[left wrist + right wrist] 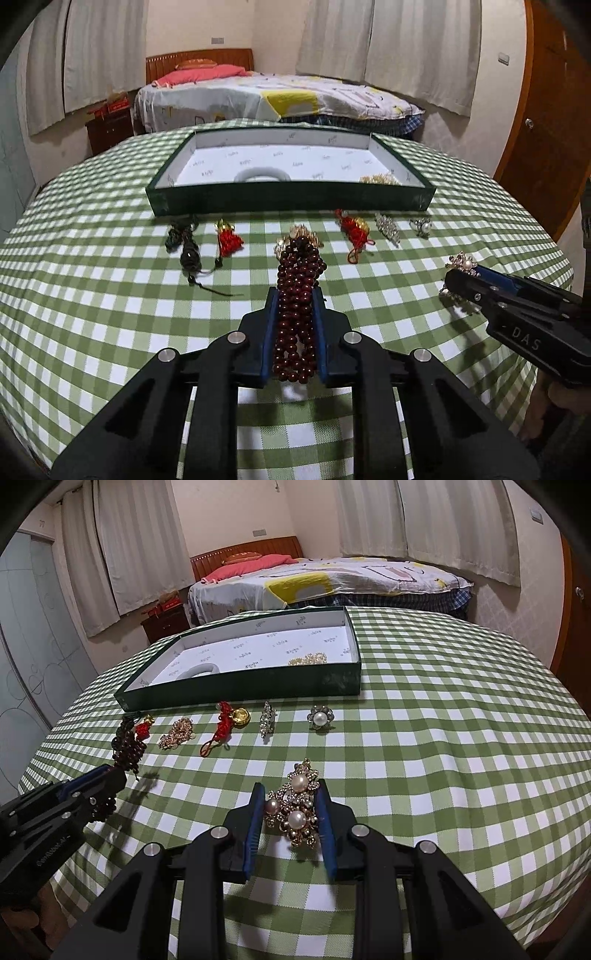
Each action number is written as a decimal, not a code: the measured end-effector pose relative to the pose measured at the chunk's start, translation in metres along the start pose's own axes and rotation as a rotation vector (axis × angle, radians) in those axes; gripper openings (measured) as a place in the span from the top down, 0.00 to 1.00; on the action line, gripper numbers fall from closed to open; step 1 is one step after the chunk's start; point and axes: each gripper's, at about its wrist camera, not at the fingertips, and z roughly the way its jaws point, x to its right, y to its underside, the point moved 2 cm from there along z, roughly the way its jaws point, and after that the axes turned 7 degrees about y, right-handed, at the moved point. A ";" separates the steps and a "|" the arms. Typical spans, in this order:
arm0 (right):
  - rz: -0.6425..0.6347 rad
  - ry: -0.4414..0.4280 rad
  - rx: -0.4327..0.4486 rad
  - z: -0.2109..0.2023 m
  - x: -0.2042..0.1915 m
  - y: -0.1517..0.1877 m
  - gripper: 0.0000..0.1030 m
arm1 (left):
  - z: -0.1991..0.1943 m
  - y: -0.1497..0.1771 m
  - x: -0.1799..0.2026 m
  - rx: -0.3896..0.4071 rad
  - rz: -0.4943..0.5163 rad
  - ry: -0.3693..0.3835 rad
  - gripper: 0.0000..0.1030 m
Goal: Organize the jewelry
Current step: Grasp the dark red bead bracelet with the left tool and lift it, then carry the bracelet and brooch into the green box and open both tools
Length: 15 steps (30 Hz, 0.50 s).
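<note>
My left gripper is shut on a dark red bead bracelet, held above the checked table; it also shows in the right wrist view. My right gripper is shut on a gold brooch with pearls, seen too in the left wrist view. A green tray with white lining stands ahead, holding a white bangle and a gold piece.
On the green checked cloth before the tray lie a black cord pendant, two red knot charms, a crystal clip, a pearl ring and a gold filigree piece. A bed stands behind.
</note>
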 end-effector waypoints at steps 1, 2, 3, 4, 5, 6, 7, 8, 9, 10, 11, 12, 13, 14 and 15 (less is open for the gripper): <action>-0.001 0.000 0.004 -0.001 0.000 -0.001 0.73 | -0.001 -0.001 0.000 0.007 0.002 -0.002 0.83; -0.001 -0.002 0.010 -0.003 -0.001 -0.002 0.73 | -0.002 -0.003 0.001 0.014 0.004 -0.004 0.83; -0.002 -0.003 0.014 -0.004 -0.001 -0.003 0.73 | -0.004 -0.005 0.000 0.023 0.005 -0.007 0.83; -0.003 -0.006 0.018 -0.006 -0.002 -0.005 0.73 | -0.005 -0.007 0.000 0.029 0.004 -0.009 0.83; -0.004 -0.008 0.023 -0.008 -0.003 -0.007 0.73 | -0.006 -0.010 -0.001 0.037 0.004 -0.011 0.83; -0.008 -0.010 0.031 -0.010 -0.004 -0.010 0.73 | -0.007 -0.013 -0.002 0.046 0.002 -0.014 0.83; -0.011 -0.013 0.038 -0.011 -0.006 -0.013 0.73 | -0.008 -0.015 -0.004 0.051 0.000 -0.015 0.83; -0.014 -0.015 0.046 -0.012 -0.007 -0.017 0.73 | -0.009 -0.018 -0.006 0.057 -0.003 -0.018 0.83; -0.017 -0.017 0.051 -0.013 -0.009 -0.020 0.73 | -0.009 -0.022 -0.008 0.064 -0.007 -0.021 0.83; -0.019 -0.020 0.059 -0.015 -0.011 -0.024 0.73 | -0.010 -0.025 -0.010 0.069 -0.012 -0.023 0.83; -0.022 -0.023 0.067 -0.015 -0.012 -0.028 0.73 | -0.010 -0.029 -0.012 0.074 -0.017 -0.025 0.83; -0.025 -0.024 0.073 -0.016 -0.013 -0.032 0.73 | -0.010 -0.033 -0.015 0.080 -0.021 -0.028 0.83; -0.027 -0.027 0.080 -0.016 -0.015 -0.036 0.73 | -0.010 -0.036 -0.017 0.084 -0.023 -0.030 0.83; -0.030 -0.029 0.087 -0.016 -0.016 -0.041 0.73 | -0.010 -0.040 -0.019 0.090 -0.027 -0.035 0.83; -0.032 -0.029 0.091 -0.016 -0.018 -0.045 0.73 | -0.010 -0.044 -0.022 0.095 -0.030 -0.039 0.83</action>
